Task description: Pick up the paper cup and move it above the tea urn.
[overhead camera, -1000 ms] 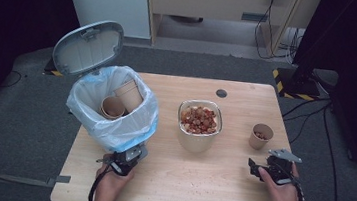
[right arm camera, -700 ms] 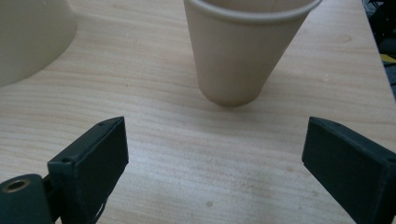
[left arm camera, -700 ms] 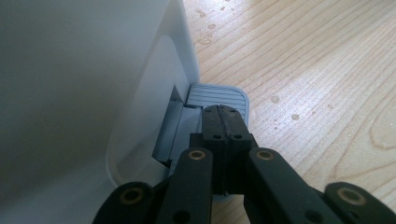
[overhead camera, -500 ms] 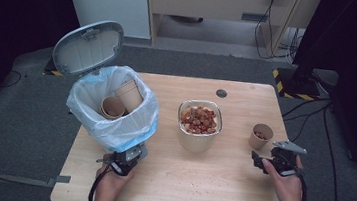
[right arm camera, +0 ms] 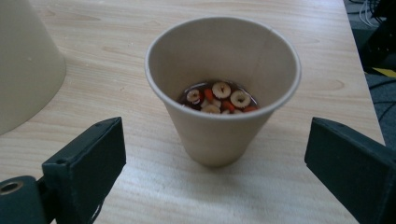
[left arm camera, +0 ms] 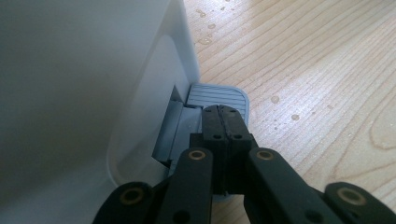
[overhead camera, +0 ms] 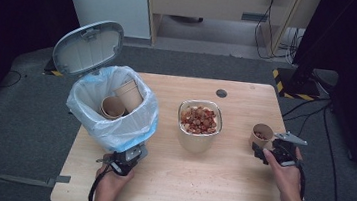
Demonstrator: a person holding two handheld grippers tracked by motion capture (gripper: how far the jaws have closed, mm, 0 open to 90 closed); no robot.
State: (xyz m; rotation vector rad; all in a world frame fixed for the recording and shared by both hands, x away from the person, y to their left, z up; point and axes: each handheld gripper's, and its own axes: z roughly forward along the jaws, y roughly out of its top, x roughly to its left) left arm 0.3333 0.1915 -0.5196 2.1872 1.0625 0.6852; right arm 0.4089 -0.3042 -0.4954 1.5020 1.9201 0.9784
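A: Item one, far left: bin point(overhead camera: 114, 119), white, lined with a pale blue bag point(overhead camera: 133, 126), lid point(overhead camera: 87, 46) up and tilted back toward 11 o'clock.

B: Contents?

A: Two paper cups point(overhead camera: 121, 100) inside, one lying with its mouth up, one leaning beside it at 1 o'clock.

B: Item two?

A: Left gripper point(overhead camera: 127, 159), at 6 o'clock of the bin, held in the person's left hand point(overhead camera: 109, 186). In the left gripper view its jaws are pressed fully together with nothing between them, tips resting on the bin's ribbed grey pedal point(left arm camera: 217, 95). Water drops dot the table point(left arm camera: 317, 65) at 1 o'clock of the pedal.

B: Centre of the table?

A: Item three: bowl point(overhead camera: 198, 128), beige, filled with red and tan dried pieces. At its 12 o'clock, a small dark round disc point(overhead camera: 221, 93) set in the tabletop.

B: And the right side?

A: Item four: paper cup point(overhead camera: 262, 134), upright, near the right edge, at 3 o'clock of the bowl. In the right gripper view it holds liquid with floating white slices and red bits.

B: Item five?

A: Right gripper point(overhead camera: 265, 152), at 5 o'clock of that cup, in the right hand point(overhead camera: 287, 172). Jaws spread wide, one on each side of the cup in the gripper's view, neither pad touching it.
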